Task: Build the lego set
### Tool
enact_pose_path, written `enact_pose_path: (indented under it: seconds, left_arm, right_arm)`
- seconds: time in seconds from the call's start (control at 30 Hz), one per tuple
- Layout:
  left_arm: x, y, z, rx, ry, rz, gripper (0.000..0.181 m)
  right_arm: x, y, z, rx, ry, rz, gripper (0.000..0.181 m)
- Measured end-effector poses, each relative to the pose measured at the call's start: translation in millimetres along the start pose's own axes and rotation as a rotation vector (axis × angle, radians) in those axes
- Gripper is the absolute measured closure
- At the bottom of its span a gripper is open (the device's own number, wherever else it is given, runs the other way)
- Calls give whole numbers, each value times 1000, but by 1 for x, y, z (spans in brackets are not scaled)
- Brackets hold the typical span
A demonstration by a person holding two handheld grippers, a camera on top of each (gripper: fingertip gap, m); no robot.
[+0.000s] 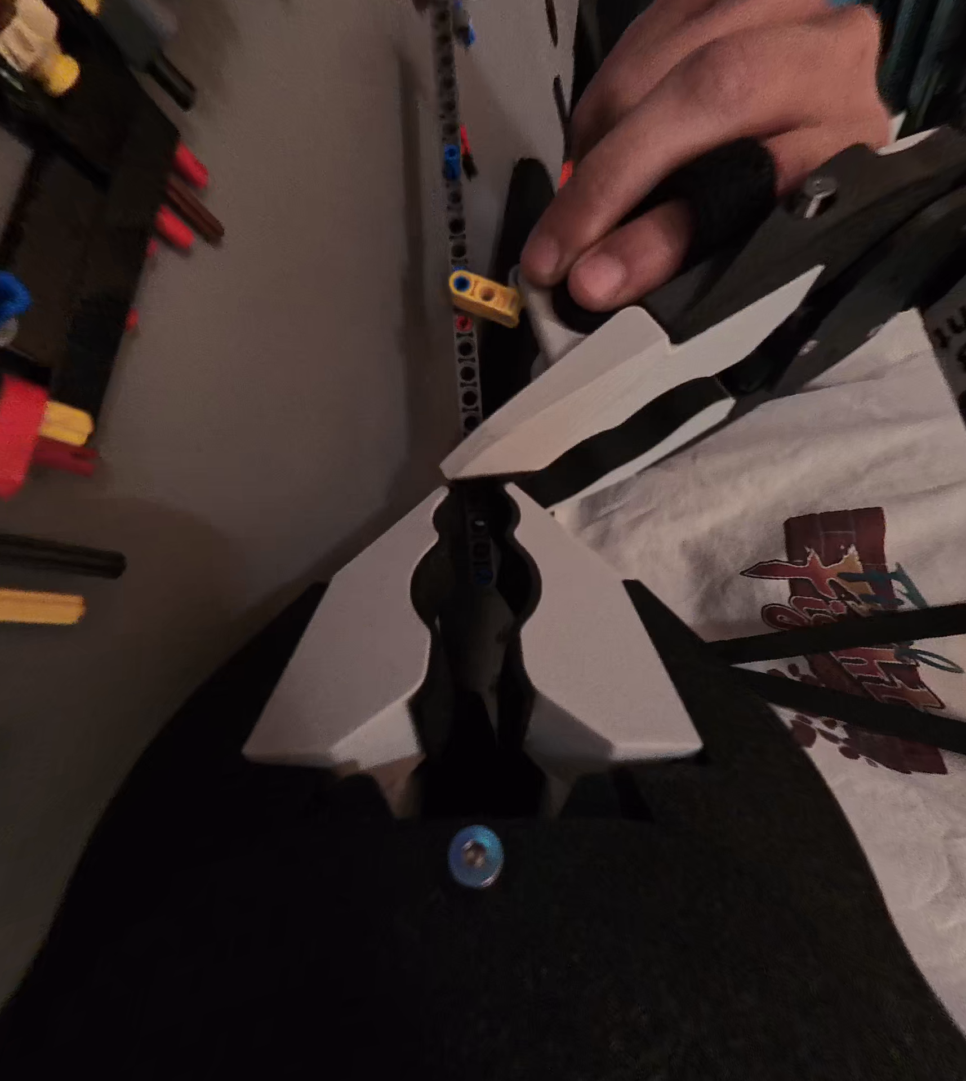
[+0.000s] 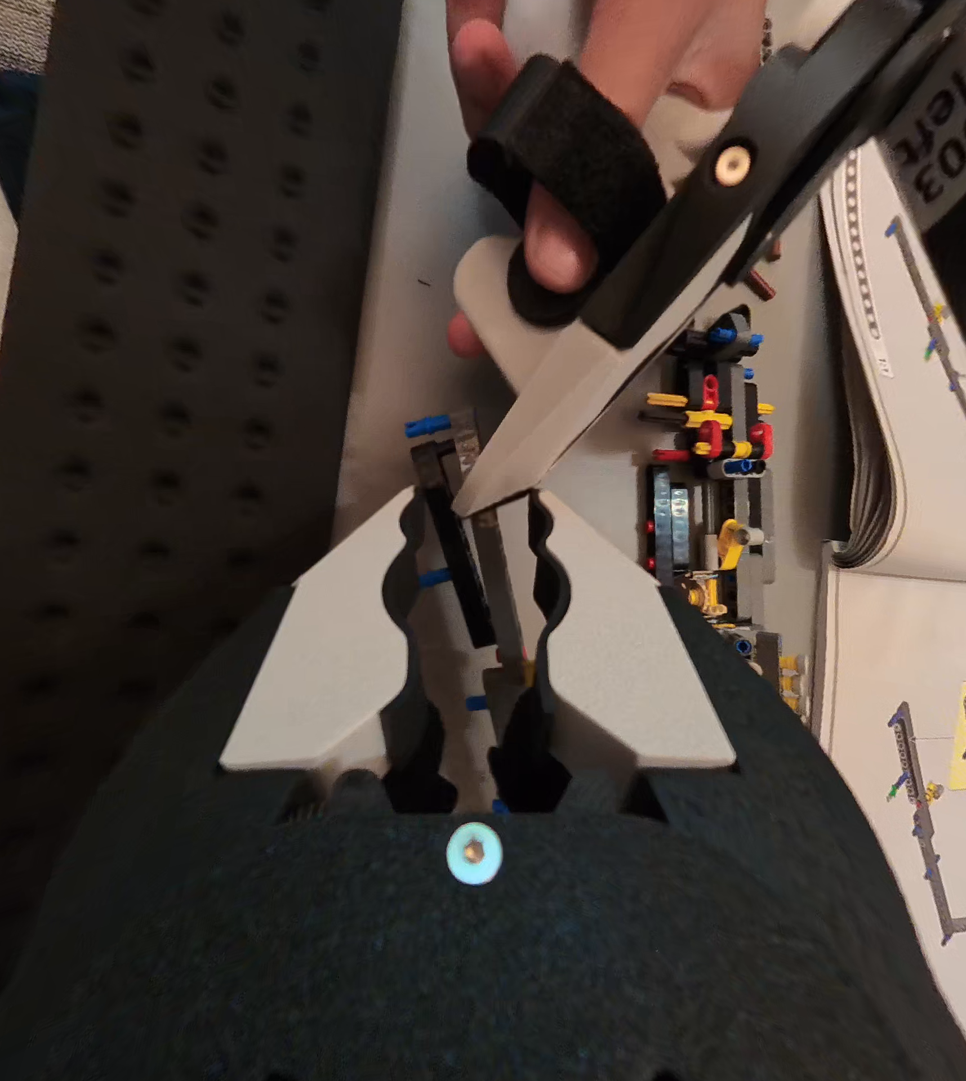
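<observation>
Left wrist view: the left hand-held gripper [image 1: 477,503] stands narrow, its white fingers [image 1: 351,661] closed on the near end of a long grey Technic beam [image 1: 456,222] that runs away over the pale desk [image 1: 305,234]. The right hand-held gripper [image 1: 468,468] comes in from the upper right, and its white tip meets the left one's tips, so there is almost no free room there. Whether the right one grips anything cannot be told from here. A person's hand [image 1: 697,158] works its black strap. A yellow connector [image 1: 485,297] sits on the beam farther out. To the left lies a black frame assembly [image 1: 88,234] with red, yellow and blue parts; open desk lies between it and the beam. To the right is a white printed shirt [image 1: 790,526].

Right wrist view: the right hand-held gripper [image 2: 477,503] is partly open around a black beam [image 2: 460,573] and a grey beam [image 2: 498,585], with gaps at both sides. The left hand-held gripper [image 2: 463,506] points its tip in between. A black studded panel [image 2: 176,292] borders the left side, a built Technic assembly [image 2: 714,468] and an open instruction booklet [image 2: 937,702] the right.
</observation>
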State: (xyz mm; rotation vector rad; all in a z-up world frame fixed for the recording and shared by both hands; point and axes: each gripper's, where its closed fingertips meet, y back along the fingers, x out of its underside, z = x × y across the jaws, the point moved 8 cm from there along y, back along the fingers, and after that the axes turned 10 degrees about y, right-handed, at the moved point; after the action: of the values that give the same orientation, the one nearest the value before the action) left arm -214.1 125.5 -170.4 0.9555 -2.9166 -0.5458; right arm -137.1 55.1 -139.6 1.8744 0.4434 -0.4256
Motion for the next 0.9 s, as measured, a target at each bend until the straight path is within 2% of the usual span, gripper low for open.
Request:
enact_pose_path:
  seconds: [0.07, 0.23, 0.27, 0.33, 0.43, 0.53, 0.7, 0.9]
  left_arm:
    - [3, 8, -2, 45, -5, -53, 171]
    - [20, 24, -6, 71, -108, -167, 158]
    - [21, 27, -7, 68, -139, -212, 160]
    - [24, 30, -5, -12, -233, -281, 173]
    - [26, 36, -4, -91, -315, -406, 173]
    - [28, 44, -6, -74, -335, -518, 166]
    - [25, 51, -10, -137, -422, -655, 160]
    - [10, 59, -24, -178, -505, -817, 168]
  right_arm:
    - [2, 0, -1, 9, 11, -2, 159]
    - [3, 1, -6, 80, 27, -24, 161]
    - [2, 2, -8, 99, 26, -40, 161]
    - [1, 1, -11, 127, 39, -40, 161]
    - [1, -3, -17, 218, 44, -27, 160]
    - [1, -4, -25, 283, -3, -67, 161]
    - [1, -5, -35, 372, -94, -101, 160]
    - [2, 12, -54, 480, -275, -194, 161]
